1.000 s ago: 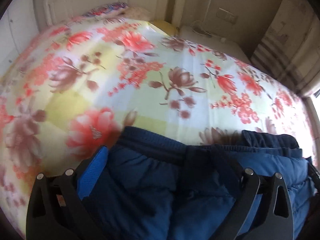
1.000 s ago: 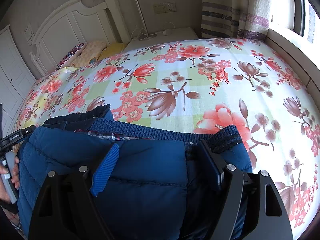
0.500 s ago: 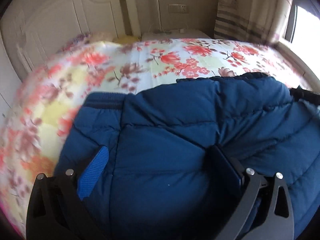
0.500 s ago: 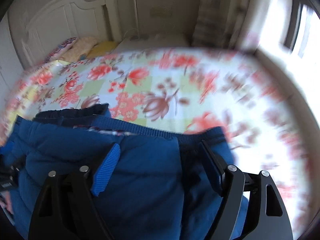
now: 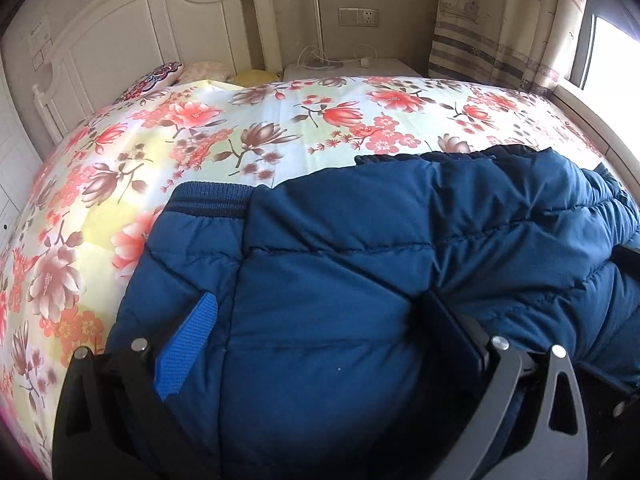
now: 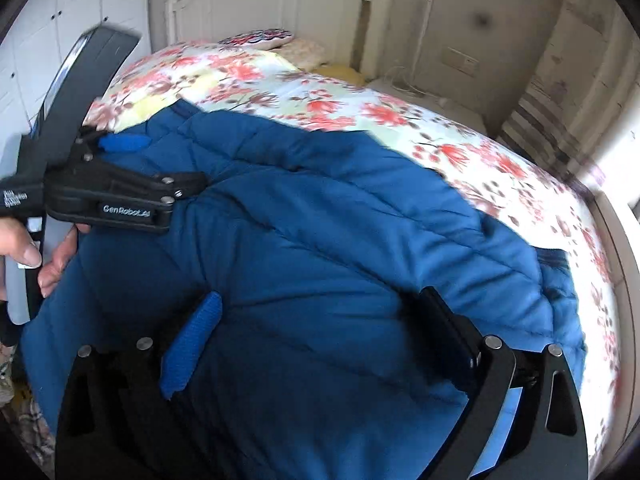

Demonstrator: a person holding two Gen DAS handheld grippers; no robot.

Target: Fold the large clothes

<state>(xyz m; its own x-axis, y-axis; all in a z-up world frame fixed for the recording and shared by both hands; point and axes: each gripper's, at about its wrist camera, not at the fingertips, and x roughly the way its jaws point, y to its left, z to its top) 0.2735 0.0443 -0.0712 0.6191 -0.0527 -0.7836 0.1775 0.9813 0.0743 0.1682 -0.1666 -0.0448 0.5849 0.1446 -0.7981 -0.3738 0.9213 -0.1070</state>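
A blue padded jacket (image 5: 340,240) lies bunched on the flowered bedsheet (image 5: 260,120), its ribbed hem at the far left. My left gripper (image 5: 318,298) stands wide with a thick fold of jacket swelling between its fingers, and creases run into the right finger, so it is shut on the jacket. In the right wrist view the jacket (image 6: 320,220) spreads across the bed, and the left gripper (image 6: 168,160) presses on its far left part, held by a person's hand (image 6: 24,248). My right gripper (image 6: 320,296) hangs just over the jacket, its jaws opening, padding between them but not pinched.
A white headboard (image 5: 140,40) and pillows (image 5: 156,80) close off the far end of the bed. A nightstand (image 5: 352,68) with cables stands beside it, and a striped curtain (image 5: 500,20) and bright window are on the right. White cupboard doors (image 6: 60,20) are at the left.
Both grippers swung sideways and rolled, carrying the jacket's hem over, so the jacket now lies folded on itself. The right gripper's jaws have widened. The left gripper has stayed still lately.
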